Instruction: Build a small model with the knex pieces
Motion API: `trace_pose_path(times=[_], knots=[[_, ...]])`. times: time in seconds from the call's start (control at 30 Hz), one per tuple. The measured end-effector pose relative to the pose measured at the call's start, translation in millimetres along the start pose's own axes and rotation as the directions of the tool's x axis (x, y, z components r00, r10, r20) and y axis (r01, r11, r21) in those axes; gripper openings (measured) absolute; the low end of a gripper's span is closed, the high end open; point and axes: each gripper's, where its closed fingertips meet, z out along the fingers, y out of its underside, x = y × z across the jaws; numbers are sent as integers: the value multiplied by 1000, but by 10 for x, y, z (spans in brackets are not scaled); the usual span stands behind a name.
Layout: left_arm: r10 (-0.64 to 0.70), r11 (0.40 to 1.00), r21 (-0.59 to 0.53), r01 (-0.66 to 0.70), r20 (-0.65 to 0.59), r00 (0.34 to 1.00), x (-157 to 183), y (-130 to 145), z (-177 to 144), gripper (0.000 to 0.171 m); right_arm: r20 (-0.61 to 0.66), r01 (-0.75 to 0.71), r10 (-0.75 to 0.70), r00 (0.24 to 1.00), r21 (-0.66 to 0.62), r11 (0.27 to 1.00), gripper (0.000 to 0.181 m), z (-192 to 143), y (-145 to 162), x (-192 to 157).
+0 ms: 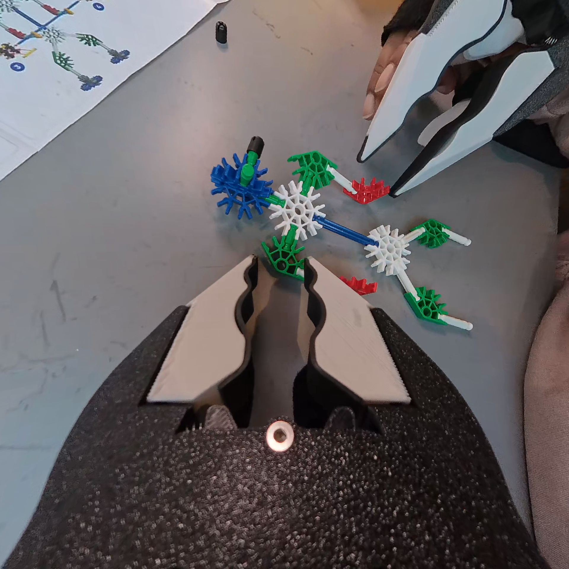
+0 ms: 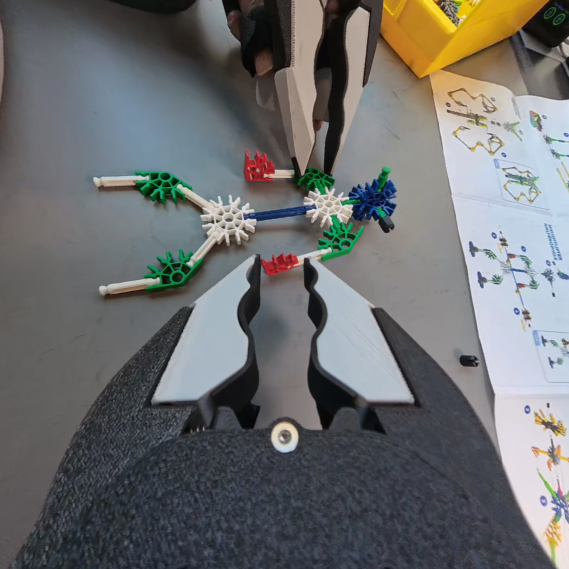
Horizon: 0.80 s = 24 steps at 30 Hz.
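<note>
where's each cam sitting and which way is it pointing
Left wrist view: on the left gripper, looking down along its open fingers at the toy figure; the right gripper and a hand show opposite.
Right wrist view: on the right gripper, facing the left gripper and a gloved hand.
Shared: the toy figure, instruction sheet, grey table.

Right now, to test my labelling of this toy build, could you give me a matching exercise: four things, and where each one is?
Things:
1. left hand-held gripper
2. right hand-held gripper
3. loose black cap
4. yellow bin

Places:
a. lying alone beside the instruction sheet
b. open, tips either side of a green connector
c. open, tips at a red connector
d. beyond the sheet's far end

Pairs: 1-b, 2-c, 3-a, 4-d
</note>
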Motion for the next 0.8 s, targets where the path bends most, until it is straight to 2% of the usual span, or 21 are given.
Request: trace_pose_path(times=[0.07, 0.23, 0.37, 0.43, 0.53, 0.67, 0.8], knots=[[7, 1000, 13, -7, 2, 1000, -1, -26, 9, 21, -4, -5, 5, 1000, -13, 1000, 21, 14, 24, 5], [3, 999, 44, -4, 19, 1000, -40, -66, -4, 17, 3, -38, 38, 999, -17, 999, 20, 48, 47, 5], [-10, 995, 104, 6, 35, 999, -87, -157, -66, 0, 11, -64, 64, 998, -4, 998, 19, 68, 30, 5], [-22, 992, 125, 20, 17, 1000, -74, -194, -77, 0, 11, -77, 77, 997, -2, 997, 19, 76, 24, 11], [-13, 992, 125, 7, 52, 999, -138, -190, -81, 1, -19, -106, 106, 994, -20, 994, 15, 85, 56, 74], [-35, 992, 126, 25, 77, 996, -218, -174, -101, 20, -39, -140, 139, 990, -29, 990, 12, 77, 109, 138], [-30, 994, 110, 23, 65, 997, -192, -151, -80, 26, -60, -159, 156, 986, -47, 986, 14, 83, 149, 176]])
